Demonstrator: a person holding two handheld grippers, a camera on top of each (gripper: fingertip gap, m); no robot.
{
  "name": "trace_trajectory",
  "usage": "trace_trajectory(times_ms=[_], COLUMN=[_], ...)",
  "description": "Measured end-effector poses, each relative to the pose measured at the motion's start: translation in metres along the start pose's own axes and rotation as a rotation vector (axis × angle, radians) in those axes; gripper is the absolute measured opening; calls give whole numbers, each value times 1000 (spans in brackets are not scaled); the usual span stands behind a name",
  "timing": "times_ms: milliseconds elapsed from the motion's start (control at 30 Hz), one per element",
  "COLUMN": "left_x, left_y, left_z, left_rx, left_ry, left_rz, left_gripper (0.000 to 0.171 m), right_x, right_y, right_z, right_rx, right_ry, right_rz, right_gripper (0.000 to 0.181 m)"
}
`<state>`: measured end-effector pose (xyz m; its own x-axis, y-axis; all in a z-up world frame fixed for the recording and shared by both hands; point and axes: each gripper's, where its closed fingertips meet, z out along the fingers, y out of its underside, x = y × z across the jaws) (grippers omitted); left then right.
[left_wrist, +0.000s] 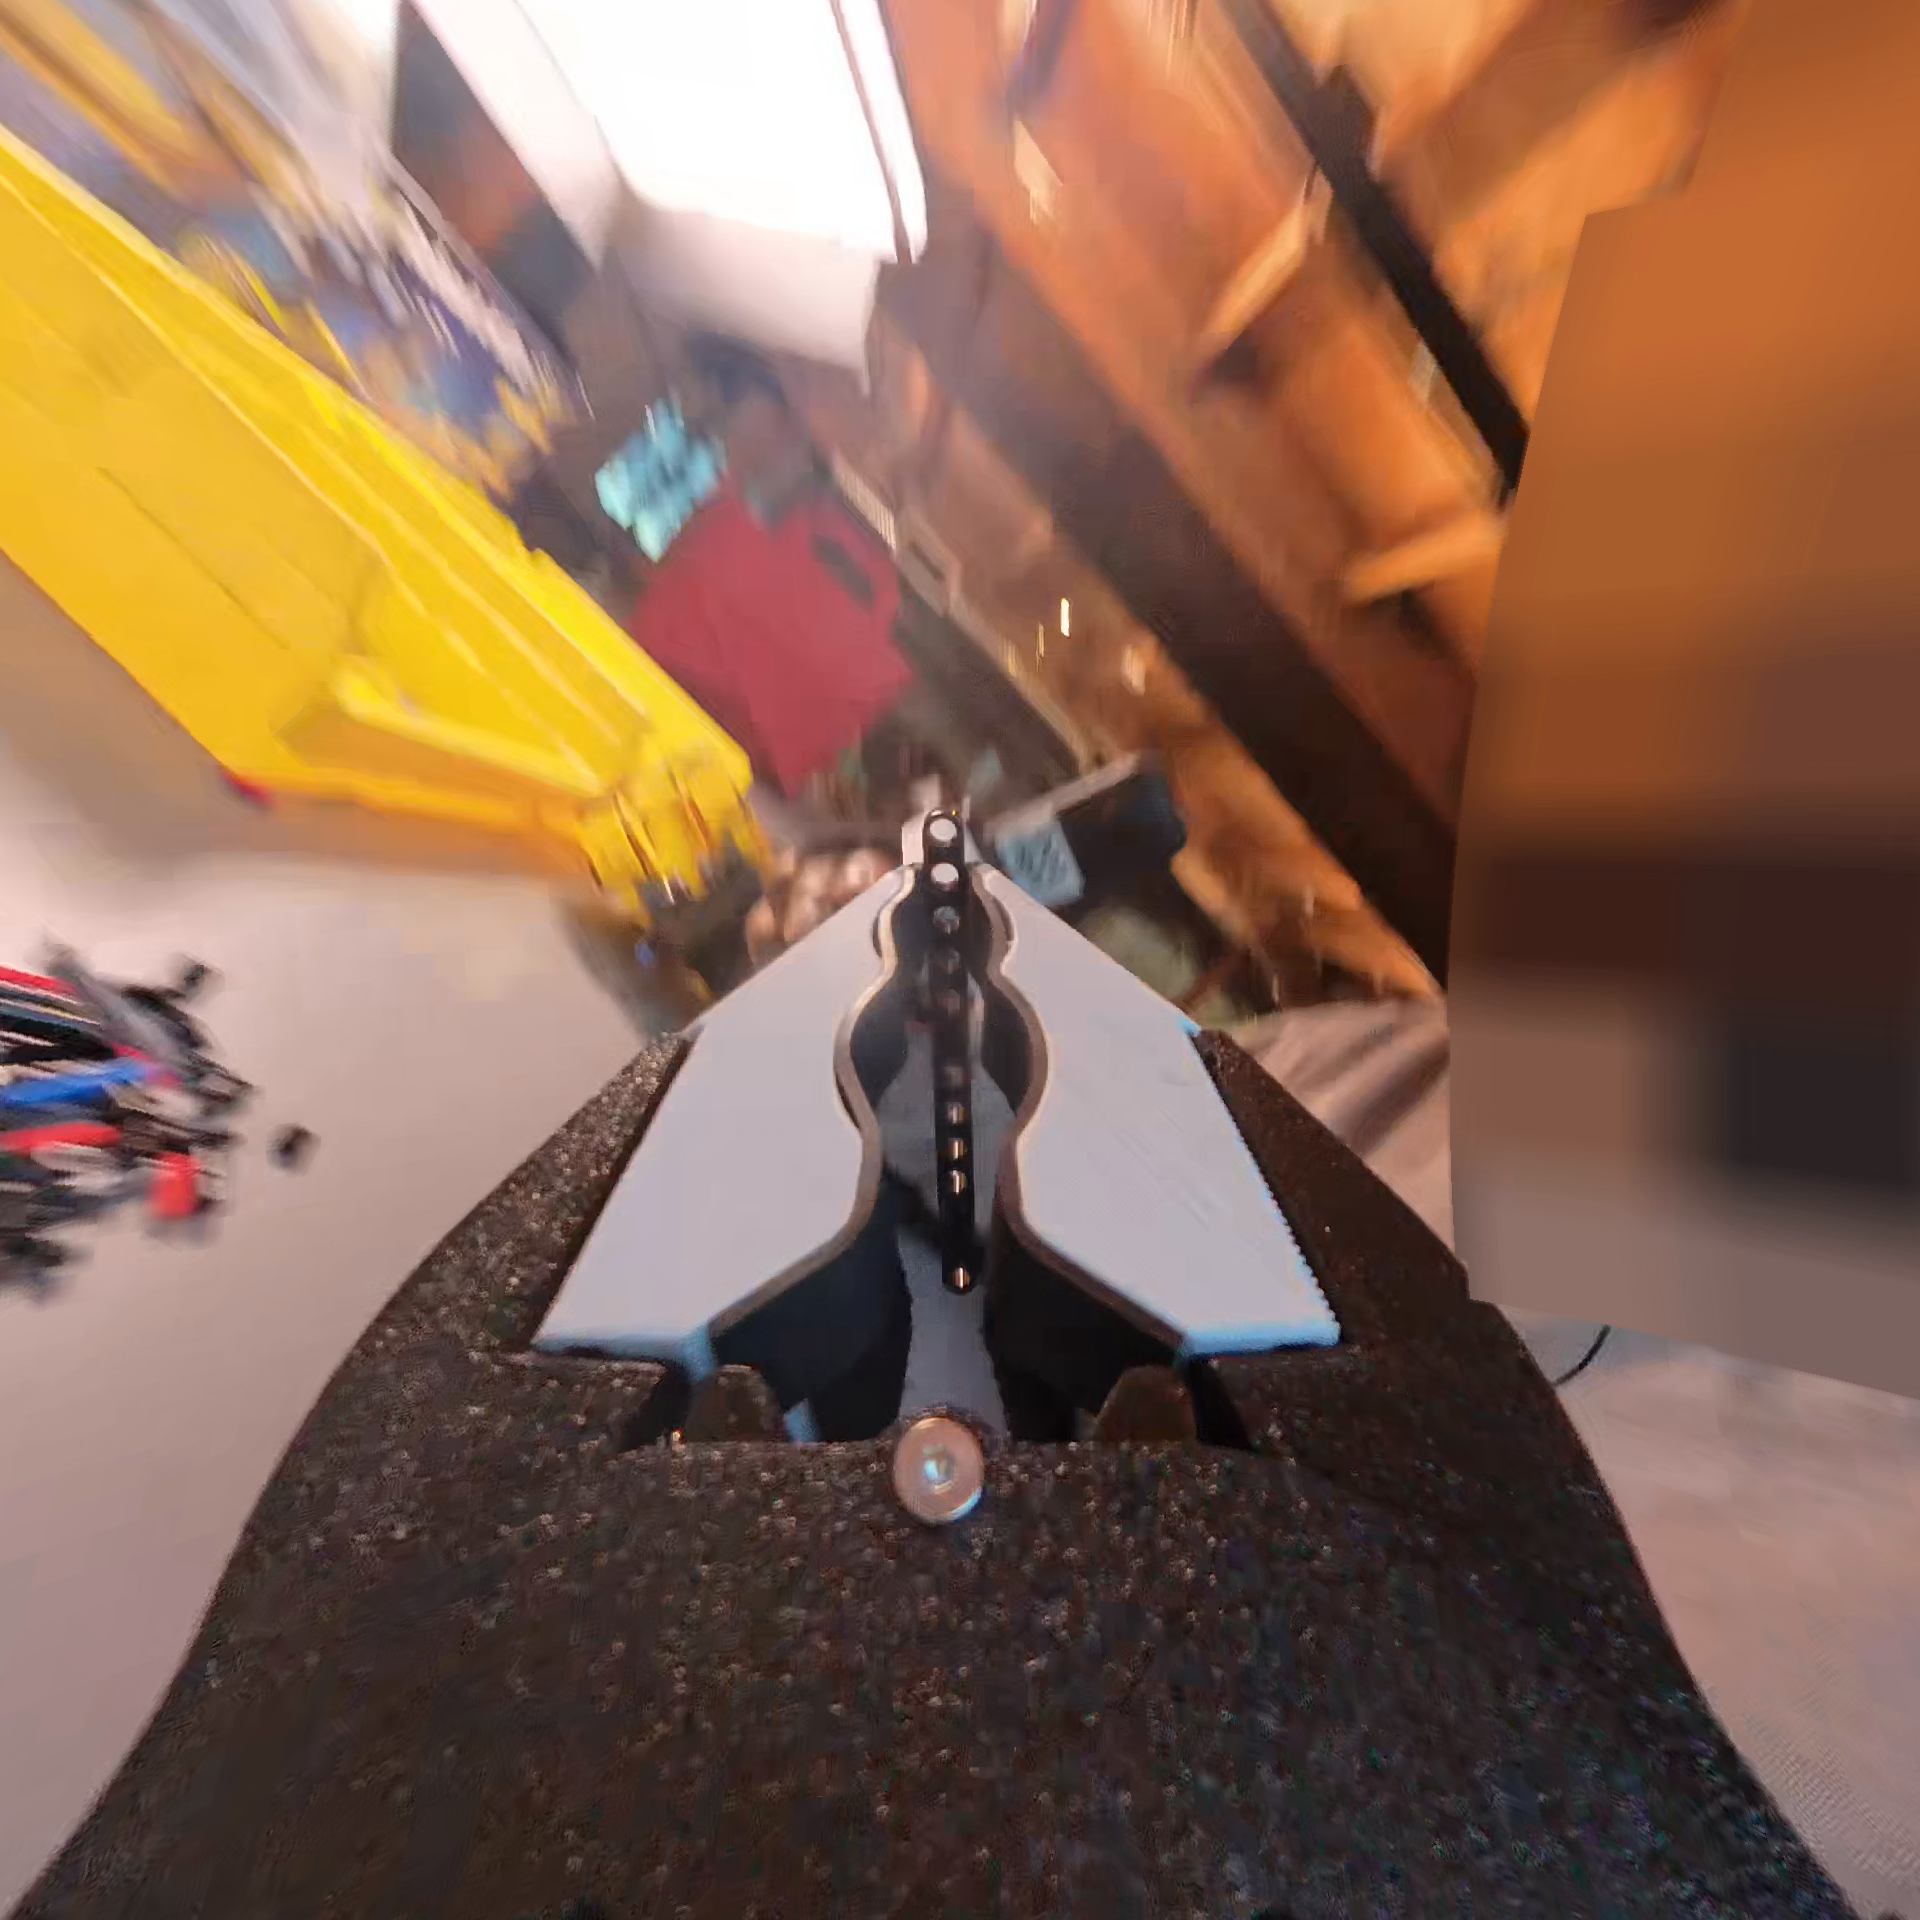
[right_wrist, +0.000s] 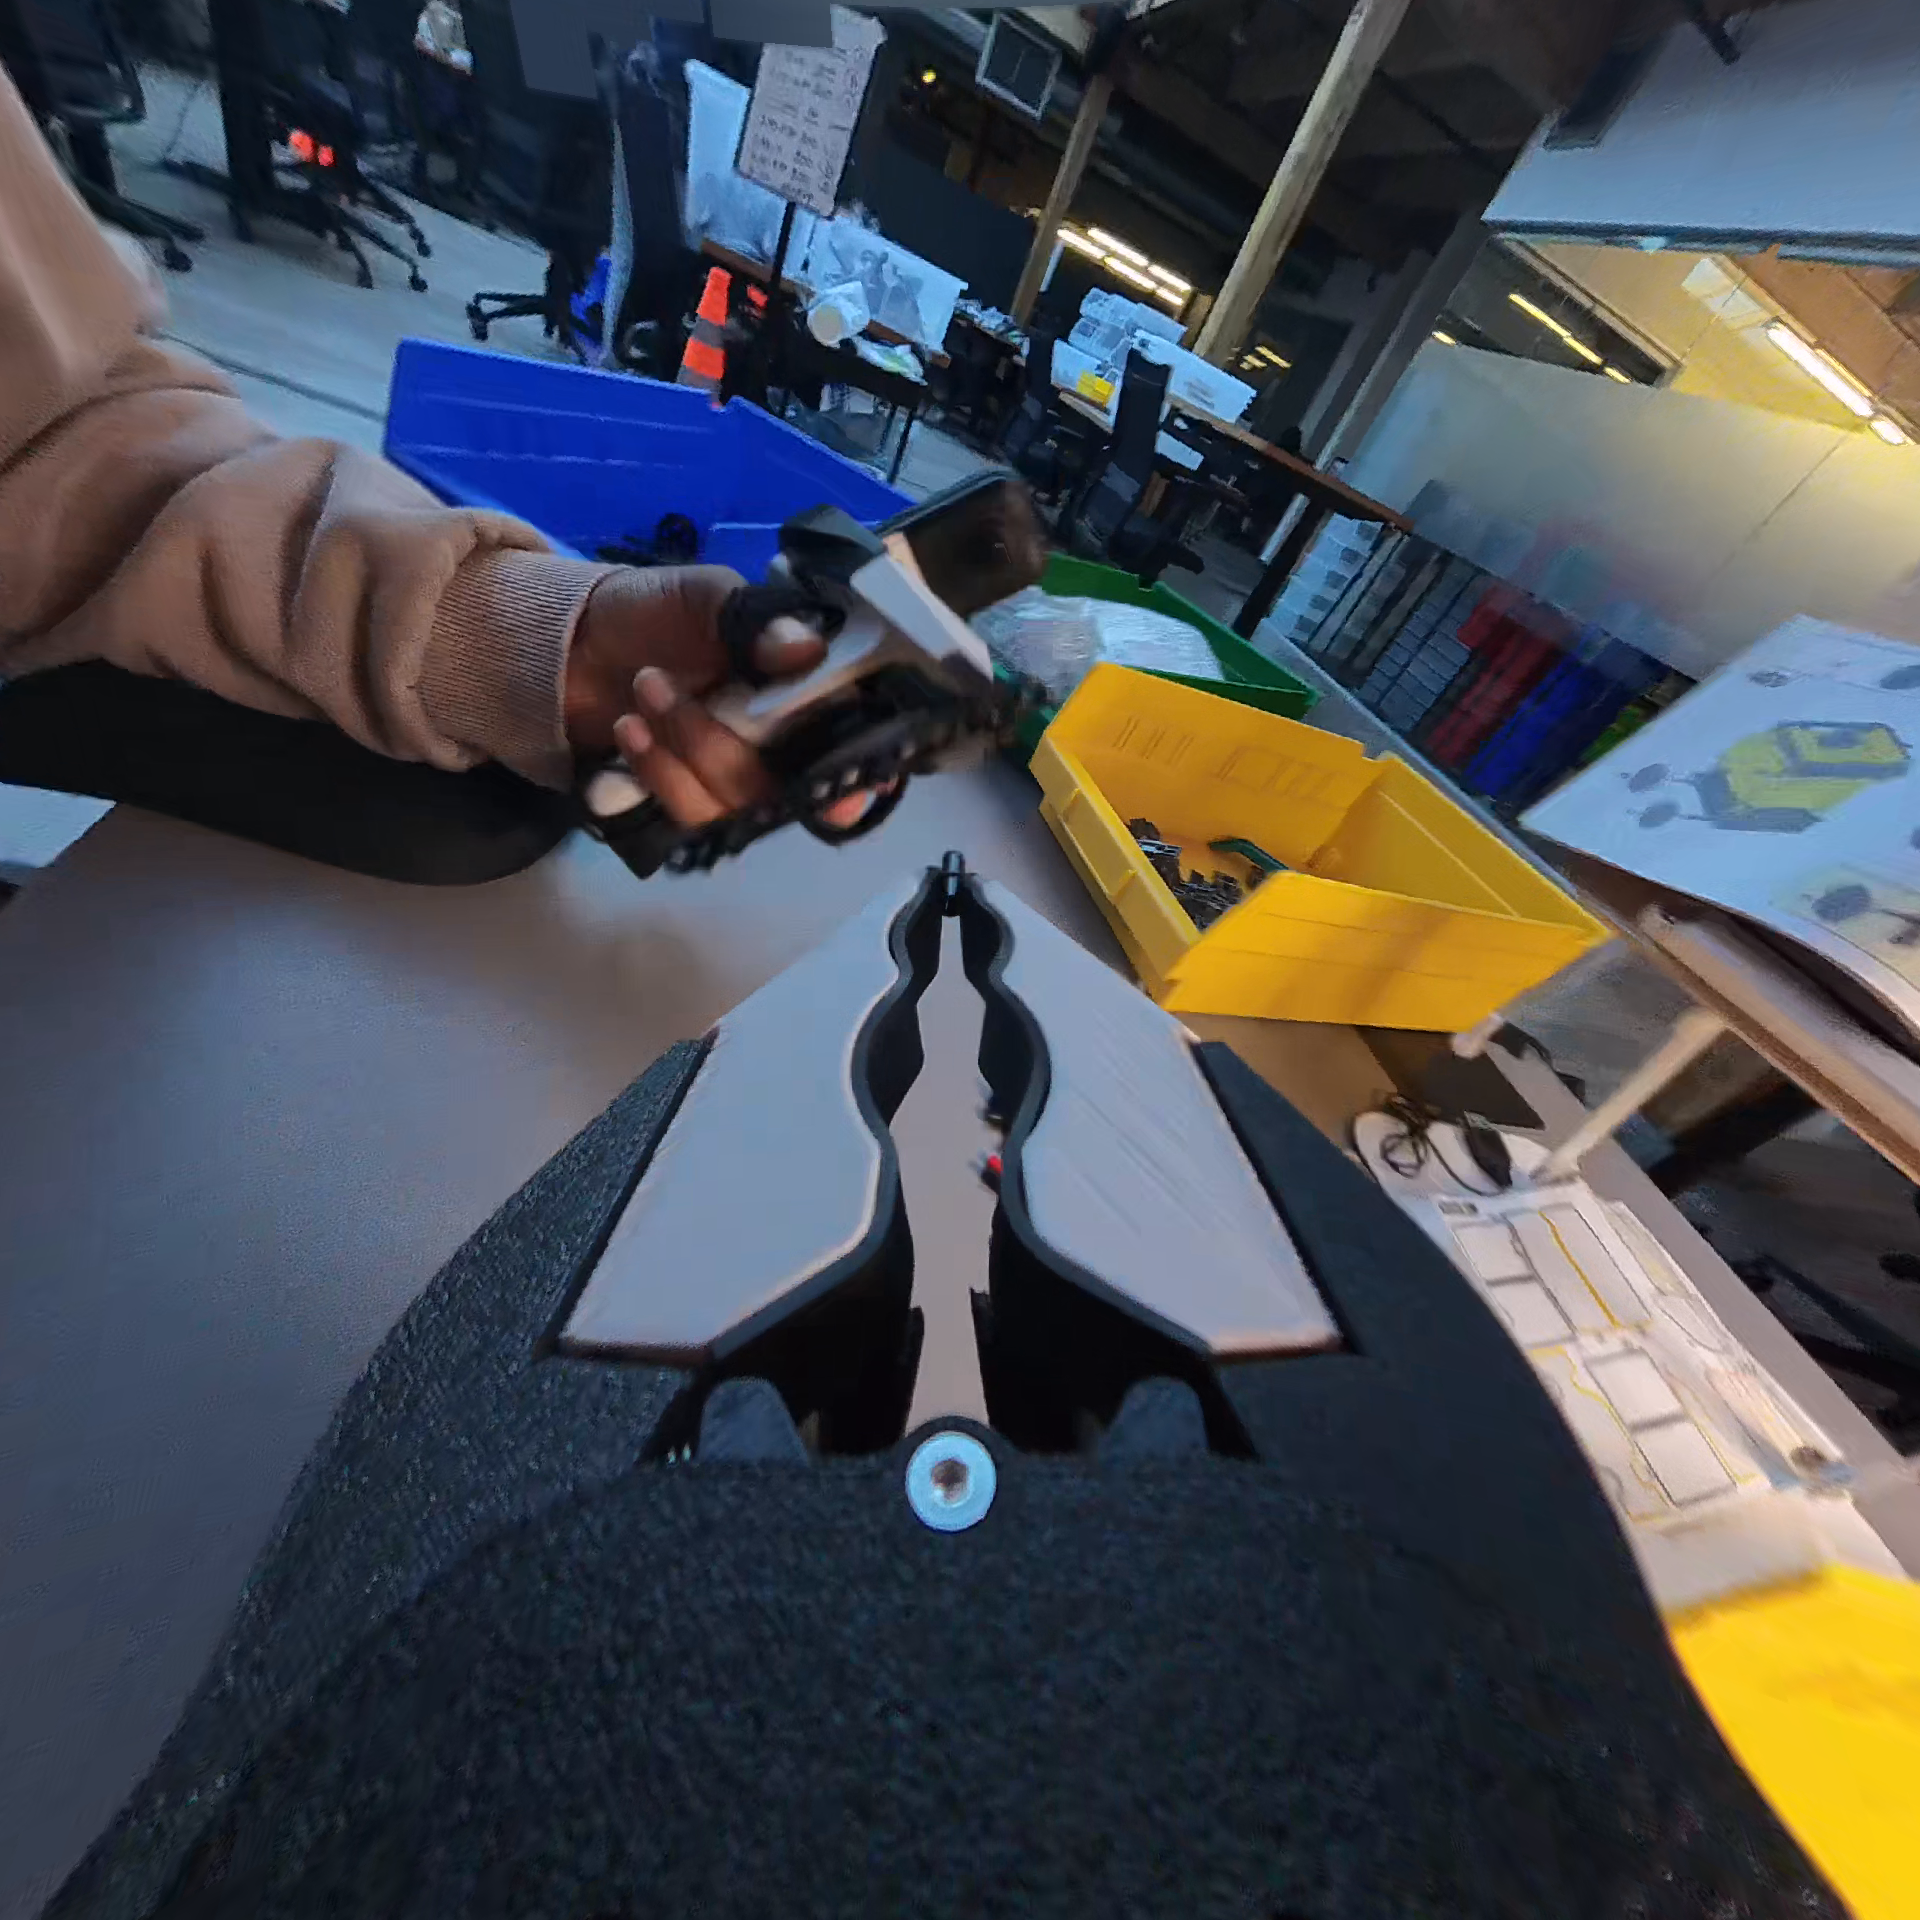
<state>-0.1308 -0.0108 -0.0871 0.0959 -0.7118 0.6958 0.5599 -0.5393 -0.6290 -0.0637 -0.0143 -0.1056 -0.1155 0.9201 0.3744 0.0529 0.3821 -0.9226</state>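
Note:
My left gripper (left_wrist: 943, 883) is shut on a long black beam with a row of holes (left_wrist: 951, 1049); the beam runs back between the jaws and pokes out past the tips. The view is motion-blurred and tilted. My right gripper (right_wrist: 950, 896) is shut on a small black pin (right_wrist: 950, 871) at its tips, above the grey table (right_wrist: 260, 1091). In the right wrist view a hand in a tan sleeve (right_wrist: 239, 582) holds the other gripper (right_wrist: 873, 665) above the table, just beyond my right tips.
A yellow bin (right_wrist: 1340, 883) with small dark parts sits right of the right gripper; a blue bin (right_wrist: 613, 457) and a green bin (right_wrist: 1174, 623) lie behind. A pile of red, blue and black parts (left_wrist: 94, 1112) lies left. An open booklet (right_wrist: 1766, 790) stands at right. Spacing between my two grippers at the tips: around 7 cm.

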Motion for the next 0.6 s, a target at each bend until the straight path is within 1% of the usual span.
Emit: trace_trajectory(times_ms=[33, 67, 133, 200, 233, 267, 333, 400, 467, 533, 600], left_x=[-2, 0, 1, -8, -12, -19, -33, -35, -40, -44, -45], left_y=[-21, -21, -6, 4, 3, 1, 0, -1, 0, 2, 3], left_z=[-19, -24, -11, 0, 1, -1, -5, -6, -6, -7, -6], left_rx=[66, 29, -42, -73, -65, -49, -22, 34, 64, 62, 58], left_ry=[-50, -91, -112, -126, -137, -162, -197, -162, -155, -163, -168], left_rz=[59, 140, 213, 177, 161, 159, 118, 29, -23, -30, -26], left_gripper=[4, 5, 6, 6, 6, 6, 6, 6, 6, 6, 6], right_x=[14, 23, 30, 35, 38, 41, 46, 48, 50, 52, 56], right_y=[1, 5, 23, 52, 69, 85, 109, 131, 145, 152, 148], right_z=[-12, -19, -11, 5, 12, 19, 33, 44, 50, 52, 52], right_rx=[15, 9, -39, -133, -193, -258, -344, -437, -506, -545, -518], right_ry=[36, 67, 89, 107, 118, 118, 128, 120, 122, 133, 155], right_rz=[41, 66, 114, 166, 182, 217, 269, 272, 235, 219, 212], right_gripper=[0, 0, 1, 2, 2, 2, 2, 2, 2, 3, 2])
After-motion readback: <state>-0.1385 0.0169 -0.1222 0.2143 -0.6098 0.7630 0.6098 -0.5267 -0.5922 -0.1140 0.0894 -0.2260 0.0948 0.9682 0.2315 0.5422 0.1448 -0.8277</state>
